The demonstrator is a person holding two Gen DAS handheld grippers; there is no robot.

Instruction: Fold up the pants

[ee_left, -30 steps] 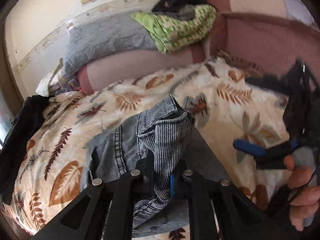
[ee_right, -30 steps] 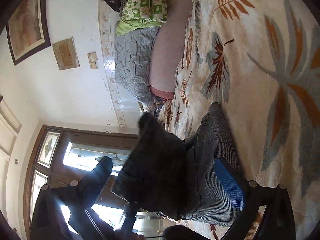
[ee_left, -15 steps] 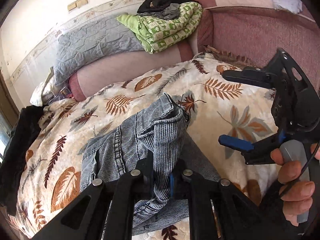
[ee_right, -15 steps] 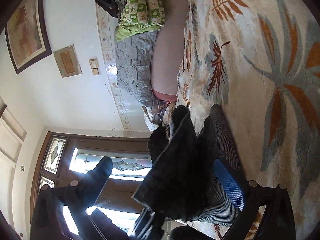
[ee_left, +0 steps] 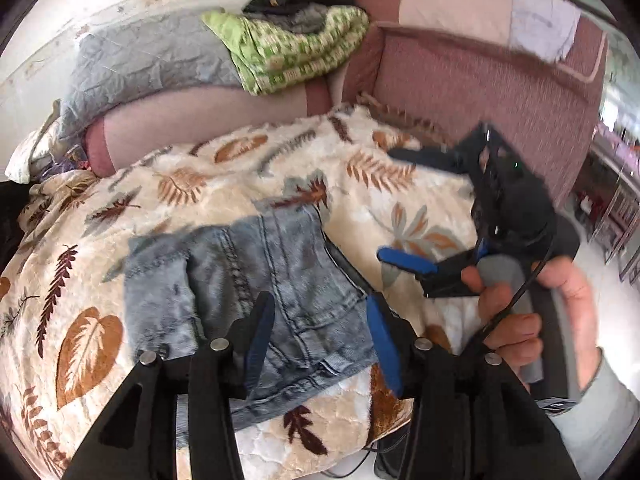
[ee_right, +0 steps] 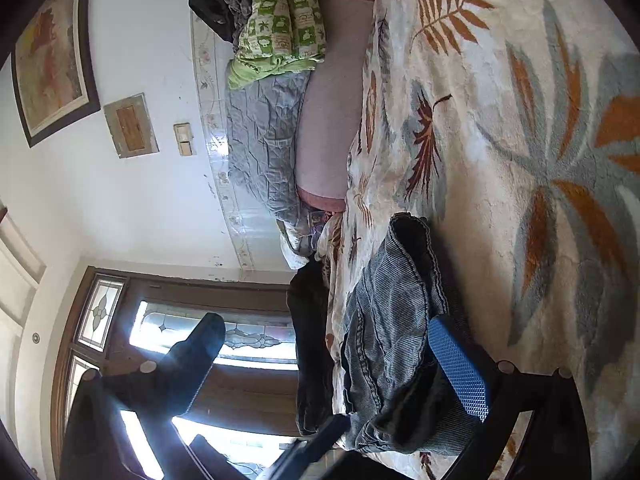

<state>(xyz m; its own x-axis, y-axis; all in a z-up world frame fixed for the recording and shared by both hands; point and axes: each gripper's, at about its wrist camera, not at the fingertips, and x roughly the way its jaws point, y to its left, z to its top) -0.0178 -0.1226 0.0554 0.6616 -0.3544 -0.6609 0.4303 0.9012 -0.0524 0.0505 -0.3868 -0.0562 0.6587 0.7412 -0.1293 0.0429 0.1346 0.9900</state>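
Pants (ee_left: 256,280) lying on the bed (ee_left: 400,184), on the leaf-print blanket, near its front edge, bunched into a compact, multi-layered bundle. Left tool (ee_left: 320,332) hovering just above the near part of the denim, jaws spread wide, gripping nothing. Right tool (ee_left: 404,208) off to the right of the bundle, held in the right hand (ee_left: 532,312), jaws likewise parted and empty; in its own view, one blue pad beside the denim edge (ee_right: 400,328), not pinching it. Folding apparently well along: legs doubled over, cloth released. Likely left: flattening the lumpy top layer, squaring the edges, perhaps one more fold. Seams uneven, so bundle not yet neat.
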